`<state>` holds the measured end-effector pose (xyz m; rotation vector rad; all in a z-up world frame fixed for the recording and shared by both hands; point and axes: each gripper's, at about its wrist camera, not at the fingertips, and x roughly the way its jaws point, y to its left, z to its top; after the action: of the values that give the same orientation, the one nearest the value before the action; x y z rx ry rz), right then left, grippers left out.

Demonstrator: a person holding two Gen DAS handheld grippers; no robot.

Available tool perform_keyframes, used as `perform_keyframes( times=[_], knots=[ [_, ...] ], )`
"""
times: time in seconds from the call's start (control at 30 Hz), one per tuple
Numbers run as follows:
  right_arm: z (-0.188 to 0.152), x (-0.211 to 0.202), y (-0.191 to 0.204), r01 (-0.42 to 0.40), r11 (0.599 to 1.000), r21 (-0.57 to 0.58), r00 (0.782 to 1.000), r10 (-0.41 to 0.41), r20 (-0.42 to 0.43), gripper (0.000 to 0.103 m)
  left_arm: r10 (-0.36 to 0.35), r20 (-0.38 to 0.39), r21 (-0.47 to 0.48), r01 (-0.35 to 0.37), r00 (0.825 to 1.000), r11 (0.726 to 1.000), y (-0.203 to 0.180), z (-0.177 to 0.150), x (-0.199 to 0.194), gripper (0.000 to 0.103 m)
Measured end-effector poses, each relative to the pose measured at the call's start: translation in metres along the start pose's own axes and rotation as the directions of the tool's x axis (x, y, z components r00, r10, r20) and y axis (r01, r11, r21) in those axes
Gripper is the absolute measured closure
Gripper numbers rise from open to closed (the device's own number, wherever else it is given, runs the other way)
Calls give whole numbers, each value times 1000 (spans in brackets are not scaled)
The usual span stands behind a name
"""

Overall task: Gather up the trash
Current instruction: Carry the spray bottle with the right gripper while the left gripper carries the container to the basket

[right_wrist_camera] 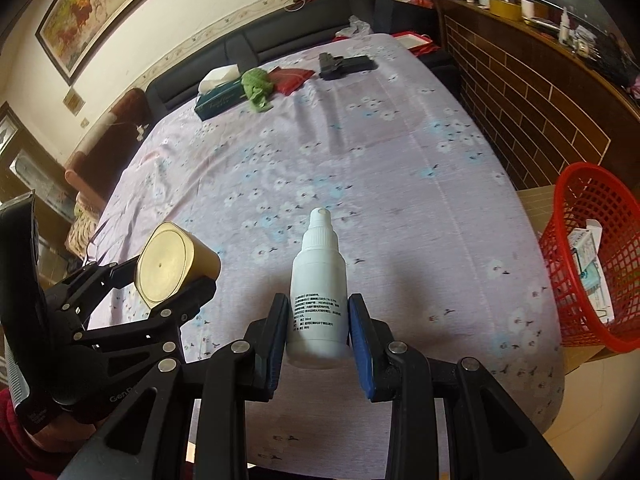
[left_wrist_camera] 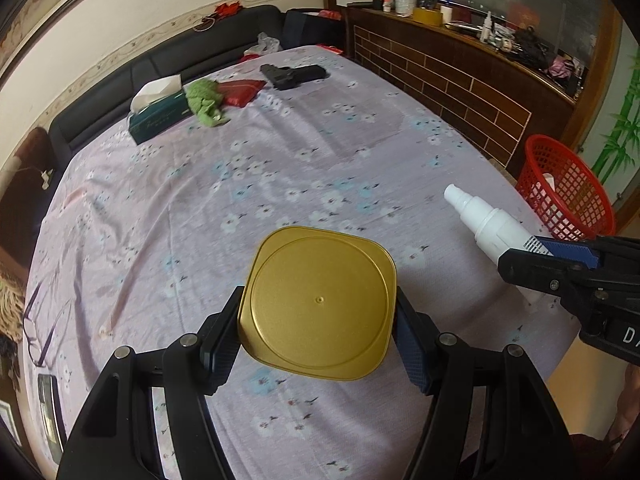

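My left gripper point(left_wrist_camera: 318, 316) is shut on a gold square tin point(left_wrist_camera: 318, 304) and holds it above the bed; the tin also shows in the right wrist view point(right_wrist_camera: 172, 264). My right gripper point(right_wrist_camera: 318, 320) is shut on a white spray bottle point(right_wrist_camera: 318, 292), nozzle pointing away, above the bed. The bottle also shows at the right of the left wrist view point(left_wrist_camera: 484, 220), with the right gripper point(left_wrist_camera: 560, 260) behind it. A red mesh basket point(right_wrist_camera: 592, 256) with paper trash in it stands off the bed's right side; it also shows in the left wrist view point(left_wrist_camera: 564, 188).
The bed has a lilac flowered sheet point(left_wrist_camera: 280, 168). At its far end lie a tissue box point(left_wrist_camera: 156, 112), a green cloth point(left_wrist_camera: 206, 102), a red pouch point(left_wrist_camera: 240, 90) and a black toy pistol point(left_wrist_camera: 292, 74). A brick-patterned counter point(left_wrist_camera: 460, 76) runs along the right. Glasses point(left_wrist_camera: 44, 320) lie at the left edge.
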<state>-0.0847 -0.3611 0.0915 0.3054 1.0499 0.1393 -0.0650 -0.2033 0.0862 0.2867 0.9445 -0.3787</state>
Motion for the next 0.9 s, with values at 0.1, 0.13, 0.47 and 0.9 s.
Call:
perform_keyframes(
  times=[0.1,0.13,0.47,0.9],
  knots=[
    [1,-7,-9,6,1000,16,1000,-6,16,71,-9,7,20,9,1000,1000,-12,7,0,36],
    [1,-10,-14,9,1000,24,1000,-9,22,71,-14,8,28,13,1000,1000,-17,9,1,36],
    [-3,-40,-65,46,991,122,996,-54,68,71,-68,19,107,66,998,992,-66,33,3,36],
    [-12,-98,-159,114,941,317,975,-167,146,71,-199,44,245,182,979,952,-158,82,-3,36]
  ],
)
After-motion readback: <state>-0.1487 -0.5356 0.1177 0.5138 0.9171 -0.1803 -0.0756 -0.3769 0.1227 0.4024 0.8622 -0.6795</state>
